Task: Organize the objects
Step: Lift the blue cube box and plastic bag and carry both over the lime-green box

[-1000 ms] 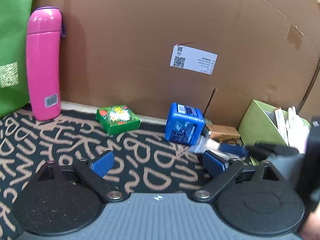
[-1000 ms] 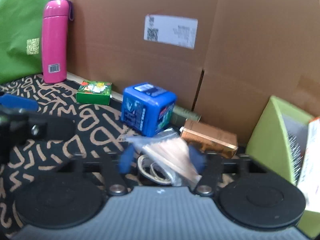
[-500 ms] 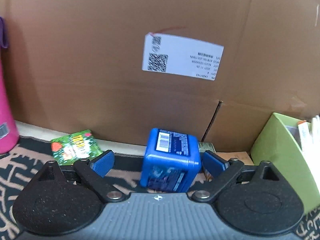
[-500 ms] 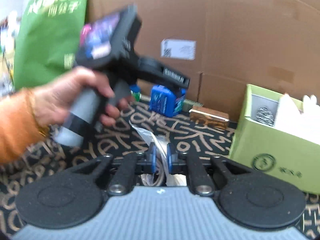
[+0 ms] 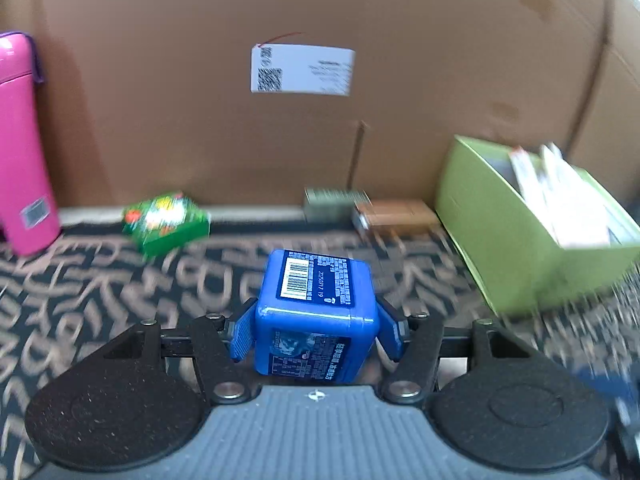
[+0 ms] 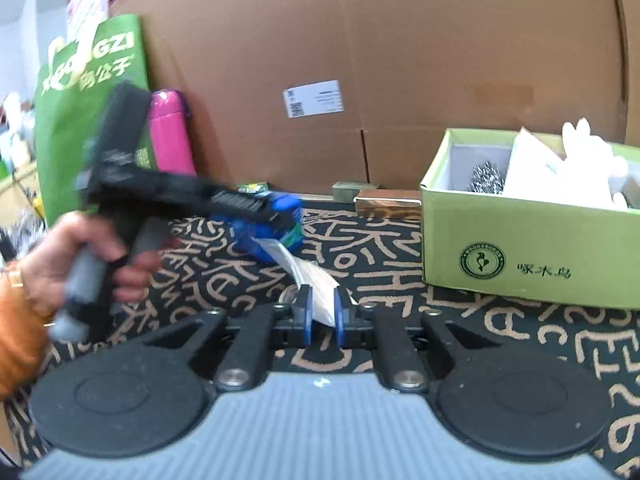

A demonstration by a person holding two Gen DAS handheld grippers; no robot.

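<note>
The left hand-held gripper [image 5: 316, 334] has just been closing its jaws around the blue cube-shaped container [image 5: 316, 316], and its blue pads [image 5: 242, 336] now press on the container's two side faces, so it is grasping it. The container sits out on the patterned mat [image 5: 100, 292], away from the back edge where the green tin [image 5: 166, 220] and the copper-coloured box [image 5: 396, 214] lie against the cardboard wall [image 5: 160, 100].

The right hand-held gripper [image 6: 320, 314] is clenched on a clear plastic packet [image 6: 312, 276], which hangs out ahead of its fingers over the mat.

The likely destination for both is the green box [image 6: 520, 240] at the right edge of the surface, already partly filled with papers and a steel scourer [image 6: 486, 176]. To do this well, keep the cube level and squarely between the pads, lift clear of the mat before swinging right, and let one hand go first so the two grippers do not crowd each other at the box opening.
</note>
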